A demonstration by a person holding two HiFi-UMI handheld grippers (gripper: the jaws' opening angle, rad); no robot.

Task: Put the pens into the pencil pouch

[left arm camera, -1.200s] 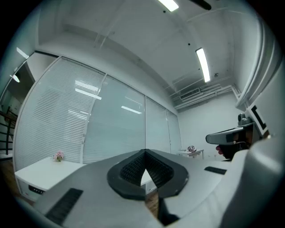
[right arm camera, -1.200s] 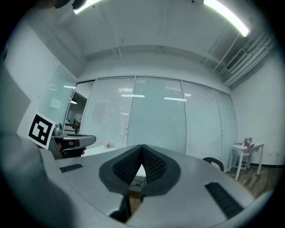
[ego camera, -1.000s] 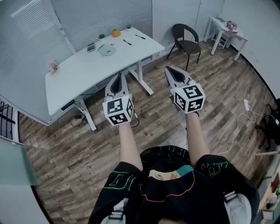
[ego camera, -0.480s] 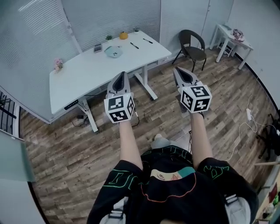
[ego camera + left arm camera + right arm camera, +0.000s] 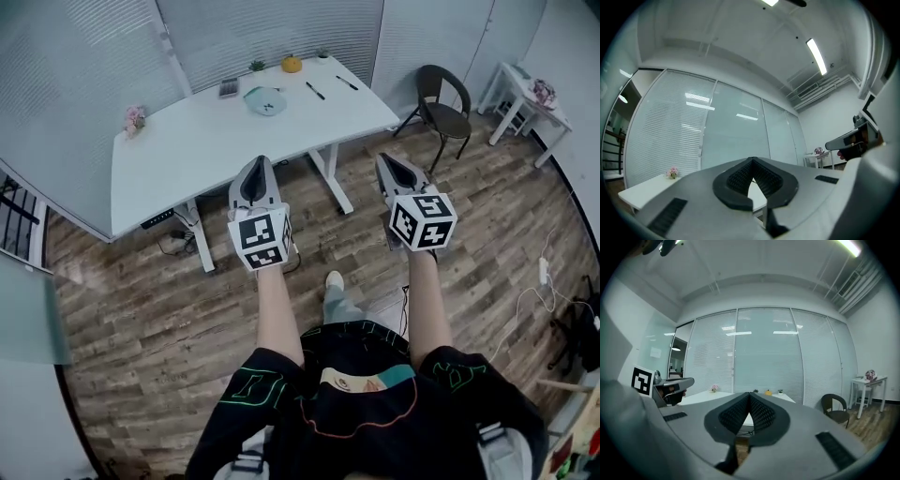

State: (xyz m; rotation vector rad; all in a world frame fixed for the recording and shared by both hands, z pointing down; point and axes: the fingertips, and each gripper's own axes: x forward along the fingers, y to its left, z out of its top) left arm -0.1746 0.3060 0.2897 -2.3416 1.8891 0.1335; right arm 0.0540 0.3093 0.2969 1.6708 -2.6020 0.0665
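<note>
Upper centre, a white table [image 5: 187,150] bears two pens [image 5: 315,91] lying right of the pale pencil pouch [image 5: 266,100] (contents unreadable). A chair [image 5: 445,98] stands upper right. Mid-frame, the left gripper [image 5: 258,164] and right gripper [image 5: 384,161] are pressed together, empty.

no readable txt from my end. only signs i get: black-white square markers on the left cube [image 5: 260,239] and right cube [image 5: 423,221], patterns only, no letters or nos. green print on the shorts [image 5: 251,382] and a small logo on the shirt [image 5: 361,377] are too warped to read.
</note>
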